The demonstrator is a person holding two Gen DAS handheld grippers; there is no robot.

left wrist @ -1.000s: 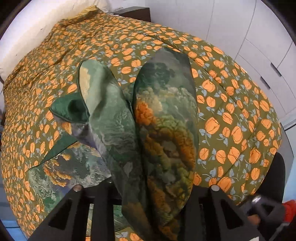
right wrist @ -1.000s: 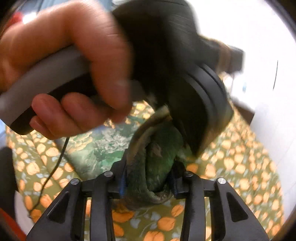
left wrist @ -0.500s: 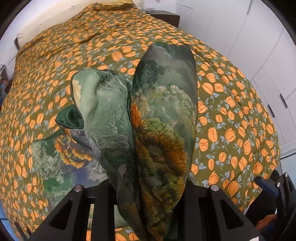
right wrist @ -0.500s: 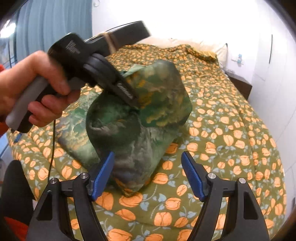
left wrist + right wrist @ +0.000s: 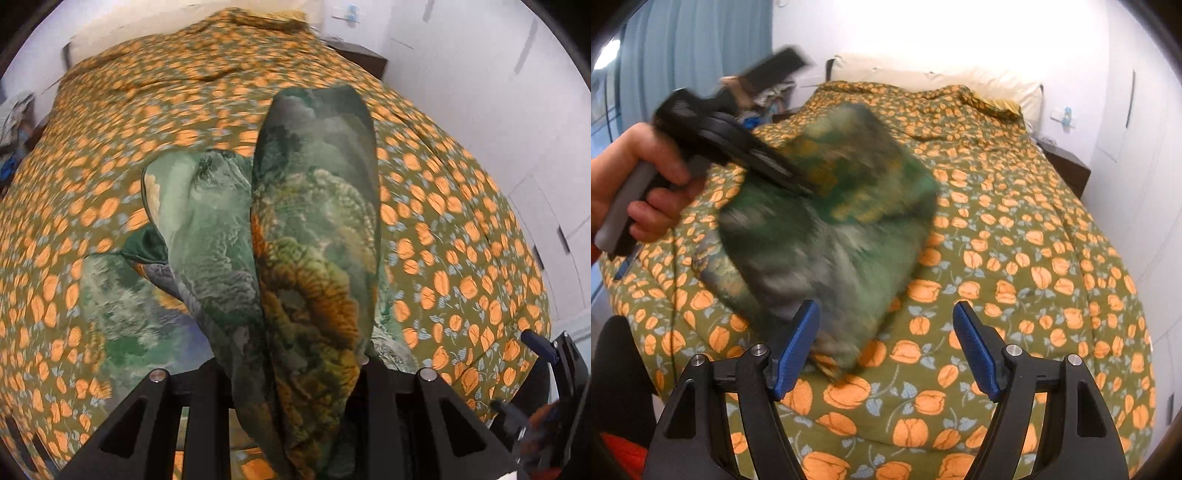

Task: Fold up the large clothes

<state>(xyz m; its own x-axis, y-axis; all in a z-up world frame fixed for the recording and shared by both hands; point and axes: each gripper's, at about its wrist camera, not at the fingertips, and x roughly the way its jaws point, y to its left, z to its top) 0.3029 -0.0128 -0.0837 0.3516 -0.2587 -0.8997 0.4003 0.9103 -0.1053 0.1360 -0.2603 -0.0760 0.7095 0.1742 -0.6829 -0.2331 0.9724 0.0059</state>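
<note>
A large green garment (image 5: 314, 258) with an orange and green landscape print hangs in bunched folds from my left gripper (image 5: 295, 373), which is shut on it. Part of the garment still lies on the quilt (image 5: 110, 306) below. In the right wrist view the garment (image 5: 827, 229) is blurred, and a hand (image 5: 635, 184) holds the left gripper (image 5: 746, 151) over the bed's left side. My right gripper (image 5: 886, 347) stands open low in front, blue pads (image 5: 798, 343) apart, nothing gripped. The cloth's lower edge hangs just beyond its left pad.
The bed carries an olive quilt with orange tulips (image 5: 1015, 258), and cream pillows (image 5: 942, 77) lie at the head. A dark nightstand (image 5: 1067, 170) stands on the right beside white wardrobe doors (image 5: 535, 110). A blue curtain (image 5: 694, 55) and piled clothes (image 5: 772, 96) are on the left.
My right gripper let go of the garment and opened wide. My left gripper carried the bunched garment away from it, across the bed toward the left.
</note>
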